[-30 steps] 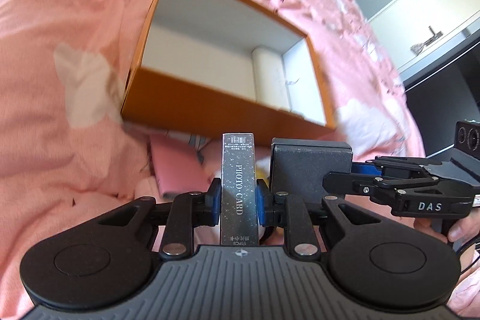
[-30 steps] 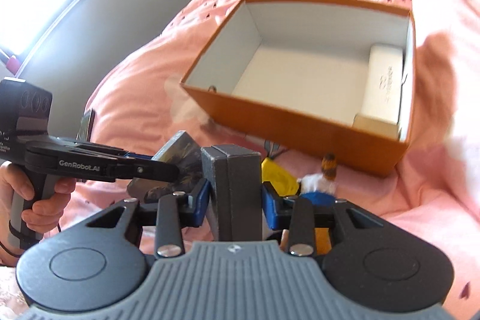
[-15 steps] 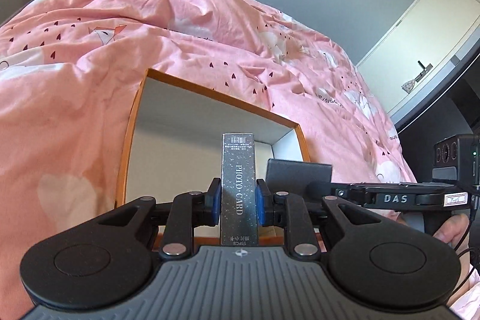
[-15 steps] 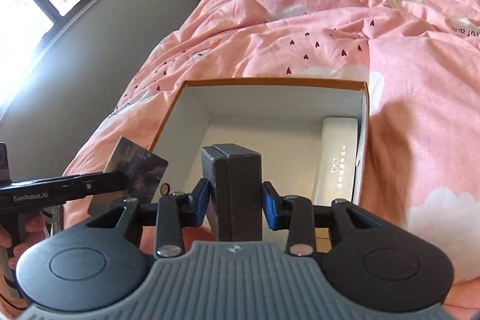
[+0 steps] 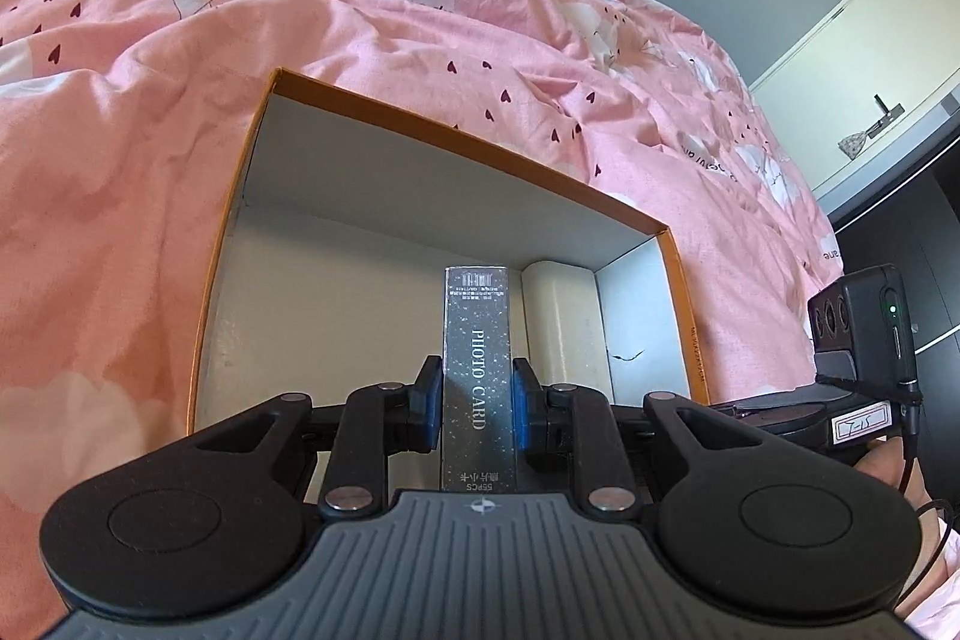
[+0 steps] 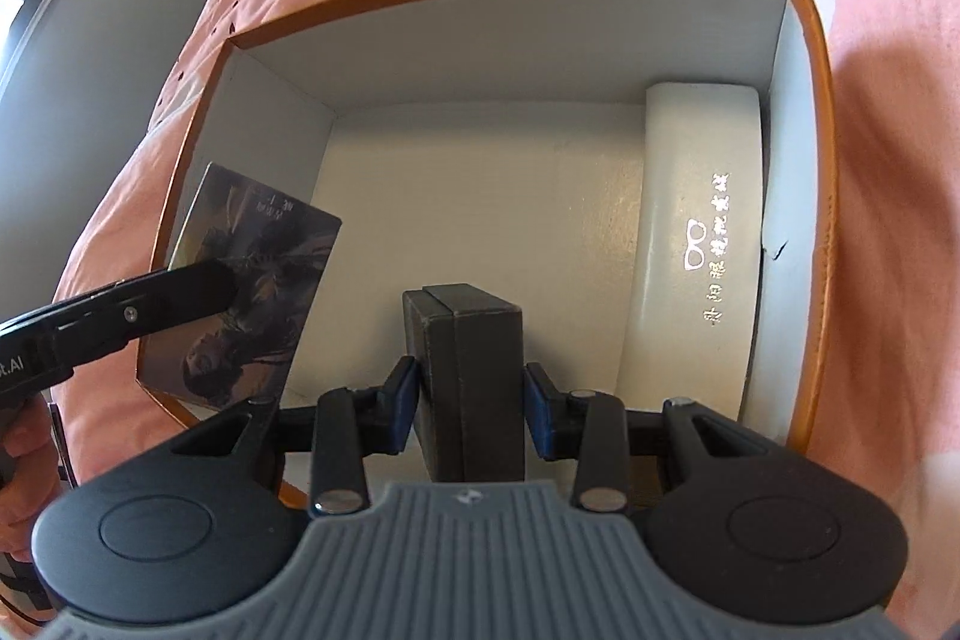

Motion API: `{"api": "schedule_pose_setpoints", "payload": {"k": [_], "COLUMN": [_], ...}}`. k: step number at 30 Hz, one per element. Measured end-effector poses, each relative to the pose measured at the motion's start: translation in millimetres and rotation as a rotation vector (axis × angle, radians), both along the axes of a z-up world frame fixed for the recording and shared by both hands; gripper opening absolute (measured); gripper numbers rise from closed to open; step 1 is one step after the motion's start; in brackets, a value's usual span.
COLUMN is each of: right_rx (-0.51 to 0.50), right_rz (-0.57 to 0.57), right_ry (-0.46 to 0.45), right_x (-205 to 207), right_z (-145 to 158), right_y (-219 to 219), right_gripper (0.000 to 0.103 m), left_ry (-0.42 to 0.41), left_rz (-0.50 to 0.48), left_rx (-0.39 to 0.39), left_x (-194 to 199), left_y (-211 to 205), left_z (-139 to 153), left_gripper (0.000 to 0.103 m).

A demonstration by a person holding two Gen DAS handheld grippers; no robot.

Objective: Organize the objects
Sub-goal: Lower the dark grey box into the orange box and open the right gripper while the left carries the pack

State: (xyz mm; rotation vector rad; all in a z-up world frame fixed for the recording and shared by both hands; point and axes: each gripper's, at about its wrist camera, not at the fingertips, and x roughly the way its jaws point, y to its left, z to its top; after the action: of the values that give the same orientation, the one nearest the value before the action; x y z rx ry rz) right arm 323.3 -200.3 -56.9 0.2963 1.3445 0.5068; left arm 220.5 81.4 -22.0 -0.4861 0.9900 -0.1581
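Landmark: open orange cardboard box with white lining (image 6: 816, 232), sitting on a bed under a pink heart-print quilt (image 5: 240, 40).

Left of the box's middle: left tool (image 5: 477, 394), held in a person's hand, clamped narrow on a slim silver-grey "PHOTO CARD" pack (image 5: 478, 370). In the right wrist view this pack (image 6: 240, 286) hangs over the box's left wall, printed face showing, partly inside the opening. Not touching the floor of the box as far as I can tell.

Box middle, near front wall: right tool (image 6: 471, 400) gripping a dark grey rectangular hard case (image 6: 465, 376), jaws at a medium spread with blue pads pressed on both sides. Case is above the bare white floor, not yet set down.

Box right side: long white glossy glasses case with silver lettering (image 6: 696, 268), lying flat against the right wall. Already stowed.

Judgement on progress: one item in, two carried over the box and still gripped. Left to do: lower and release both. Floor between left wall and white case looks wide enough for both. Whether more items wait outside the box, cannot tell.
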Motion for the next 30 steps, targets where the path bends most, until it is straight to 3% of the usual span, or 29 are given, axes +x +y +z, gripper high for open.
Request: {"api": "schedule_pose_setpoints", "payload": {"k": [6, 16, 20, 23, 26, 28, 30], "right_rx": [-0.042, -0.229, -0.210, -0.195, -0.198, -0.183, -0.159], "right_rz": [0.036, 0.170, 0.175, 0.174, 0.195, 0.201, 0.213], "right_ry": [0.066, -0.015, 0.010, 0.037, -0.032, -0.079, -0.095], "right_x": [7.1, 4.5, 4.7, 5.7, 7.2, 10.3, 14.0], "right_z": [-16.0, -2.2, -1.6, -4.4, 0.2, 2.7, 1.5], "right_y": [6.0, 28.6, 26.9, 26.6, 29.2, 31.9, 36.2], "right_gripper": [0.040, 0.049, 0.046, 0.029, 0.031, 0.041, 0.043], "left_ry": [0.032, 0.058, 0.073, 0.077, 0.077, 0.078, 0.079], "left_rz": [-0.006, -0.022, -0.034, -0.038, -0.022, -0.012, -0.007], "left_rx": [-0.002, -0.015, -0.035, -0.049, -0.043, -0.023, -0.008], "left_x": [10.7, 19.1, 22.2, 23.3, 24.5, 25.5, 27.0], "left_y": [0.7, 1.1, -0.2, -1.2, -0.9, -1.3, -1.7], "left_z": [-12.6, -21.5, -26.6, -29.5, -30.3, -30.3, -30.6], "left_gripper": [0.025, 0.025, 0.025, 0.025, 0.025, 0.025, 0.025]}}
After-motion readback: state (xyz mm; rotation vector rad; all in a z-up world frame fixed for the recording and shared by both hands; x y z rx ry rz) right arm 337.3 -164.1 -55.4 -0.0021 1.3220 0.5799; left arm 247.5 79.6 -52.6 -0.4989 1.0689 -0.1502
